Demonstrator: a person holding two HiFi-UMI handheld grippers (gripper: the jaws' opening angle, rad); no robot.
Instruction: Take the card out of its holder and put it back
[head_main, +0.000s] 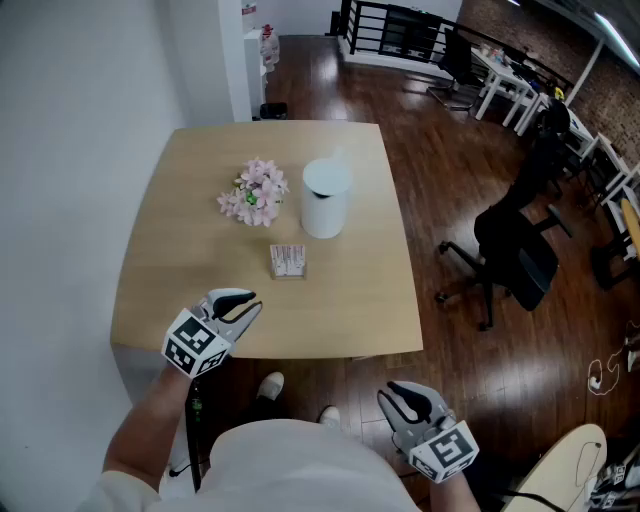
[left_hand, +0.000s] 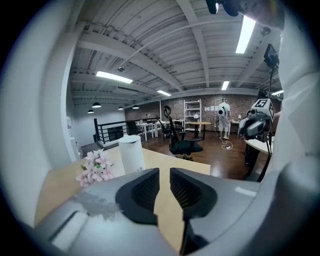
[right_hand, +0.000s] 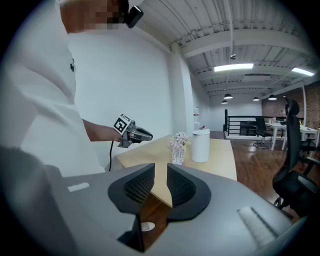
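Note:
A small clear card holder (head_main: 288, 261) with a pale card standing in it sits on the tan table (head_main: 170, 250), in front of the white canister. My left gripper (head_main: 248, 306) hovers over the table's front edge, short of the holder and to its left. Its jaws stand a narrow gap apart with nothing between them (left_hand: 164, 175). My right gripper (head_main: 394, 397) hangs off the table, below the front edge at the right, over the wooden floor. Its jaws are likewise slightly apart and empty (right_hand: 160, 172). The right gripper view shows the holder (right_hand: 177, 156) beyond the table's near corner.
A pink flower bunch (head_main: 255, 192) and a white cylindrical canister (head_main: 325, 198) stand behind the holder. A black office chair (head_main: 515, 250) is on the floor to the right. A white wall runs along the left of the table.

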